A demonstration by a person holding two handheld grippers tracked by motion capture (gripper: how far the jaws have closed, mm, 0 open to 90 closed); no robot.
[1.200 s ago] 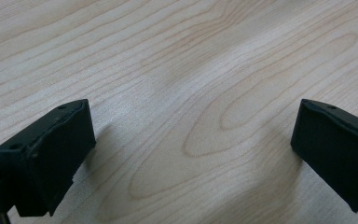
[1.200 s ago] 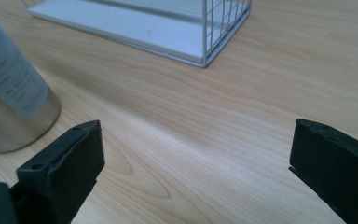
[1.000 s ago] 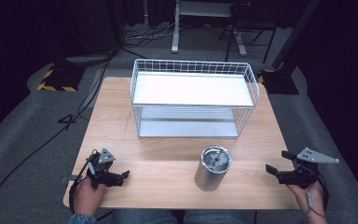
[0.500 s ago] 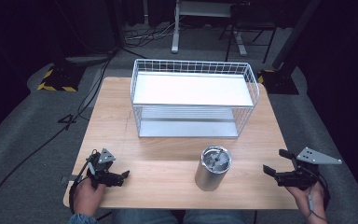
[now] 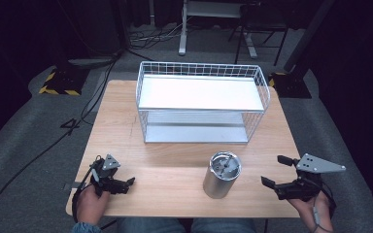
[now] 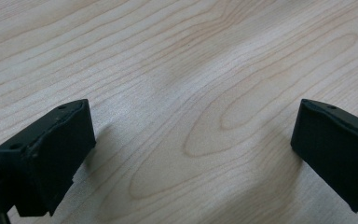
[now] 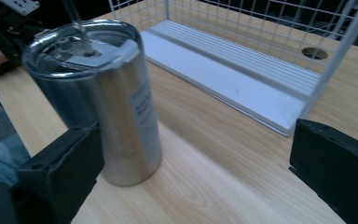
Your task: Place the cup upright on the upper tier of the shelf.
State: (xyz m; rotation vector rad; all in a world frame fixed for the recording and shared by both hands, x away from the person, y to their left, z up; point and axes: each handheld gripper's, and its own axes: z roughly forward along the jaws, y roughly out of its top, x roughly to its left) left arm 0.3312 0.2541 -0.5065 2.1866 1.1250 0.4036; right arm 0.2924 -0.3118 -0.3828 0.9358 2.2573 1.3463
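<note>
A steel tumbler [image 5: 222, 174] with a clear lid stands upright on the wooden table [image 5: 170, 158], near its front edge. My right gripper [image 5: 273, 171] is open to the right of it, a short gap away, with its jaws pointing at the tumbler. In the right gripper view the tumbler [image 7: 103, 98] stands just beyond the left jaw, and nothing sits between the jaws of my right gripper [image 7: 196, 172]. My left gripper [image 5: 125, 183] rests open at the front left. Its jaws [image 6: 191, 149] are spread wide over bare wood.
A white wire rack [image 5: 201, 109] with a flat white upper shelf and a ribbed lower plate [image 7: 233, 79] stands at the middle back of the table. A round hole [image 7: 314, 52] shows in the tabletop behind it. Dark floor with cables surrounds the table.
My right gripper has edged left toward the tumbler. The left gripper and the tumbler have stayed put.
</note>
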